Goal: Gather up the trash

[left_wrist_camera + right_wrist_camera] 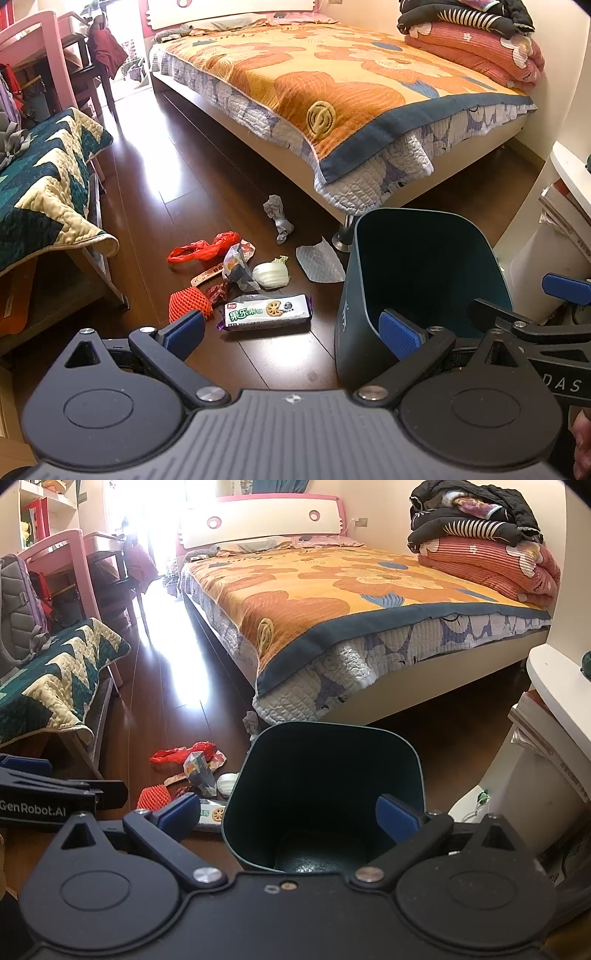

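Trash lies in a small heap on the dark wooden floor point(155, 206), between a low seat with a green and cream quilt point(44, 177) on the left and a dark teal plastic bin point(424, 266) on the right. Going left to right in the left wrist view, there is an orange foam fruit net point(186, 301), a crumpled red plastic bag point(201, 249), a brown snack wrapper point(207, 275), a shiny grey torn packet point(236, 267), a white and green cookie packet point(266, 313), a pale cabbage chunk point(271, 274), a scrunched grey paper ball point(277, 218) and a flat white paper sheet point(319, 260). The cookie packet lies flat, with its long side running left to right and its far end close to the bin. The bin stands upright with its mouth open to the top.

The left tongs point(293, 330) are spread wide and hold nothing. They point forward and down at the floor, over the cookie packet and the near wall of the bin. The right tongs point(293, 812) are spread wide too and hold nothing. They point down into the mouth of the bin.

Only the right wrist view shows the dark bottom inside the bin, and there the bin hides the white paper sheet. Behind it all stands a big bed with an orange flower cover point(332, 85).
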The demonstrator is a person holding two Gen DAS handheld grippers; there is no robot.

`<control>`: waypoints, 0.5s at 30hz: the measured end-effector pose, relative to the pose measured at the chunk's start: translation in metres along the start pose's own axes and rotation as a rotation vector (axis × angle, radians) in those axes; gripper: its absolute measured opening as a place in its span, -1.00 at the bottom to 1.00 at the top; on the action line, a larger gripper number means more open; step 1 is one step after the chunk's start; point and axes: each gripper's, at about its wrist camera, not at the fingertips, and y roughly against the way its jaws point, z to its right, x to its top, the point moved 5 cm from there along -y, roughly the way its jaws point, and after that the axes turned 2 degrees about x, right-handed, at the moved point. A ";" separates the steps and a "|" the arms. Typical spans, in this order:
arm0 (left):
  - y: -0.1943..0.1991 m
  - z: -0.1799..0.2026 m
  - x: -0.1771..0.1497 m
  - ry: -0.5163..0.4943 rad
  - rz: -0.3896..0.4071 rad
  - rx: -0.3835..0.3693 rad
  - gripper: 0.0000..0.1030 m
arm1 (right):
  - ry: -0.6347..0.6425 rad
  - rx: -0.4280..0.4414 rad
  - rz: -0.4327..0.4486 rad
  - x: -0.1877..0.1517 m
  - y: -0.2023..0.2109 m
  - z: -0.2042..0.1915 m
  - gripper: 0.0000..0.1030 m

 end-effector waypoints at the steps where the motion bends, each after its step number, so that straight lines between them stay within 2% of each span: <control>1: 0.000 0.001 0.000 -0.001 0.002 0.000 0.96 | 0.000 0.000 0.001 0.000 0.000 0.000 0.96; 15: 0.005 0.003 0.001 -0.005 0.049 0.006 0.96 | -0.001 0.008 0.033 0.001 0.004 0.001 0.91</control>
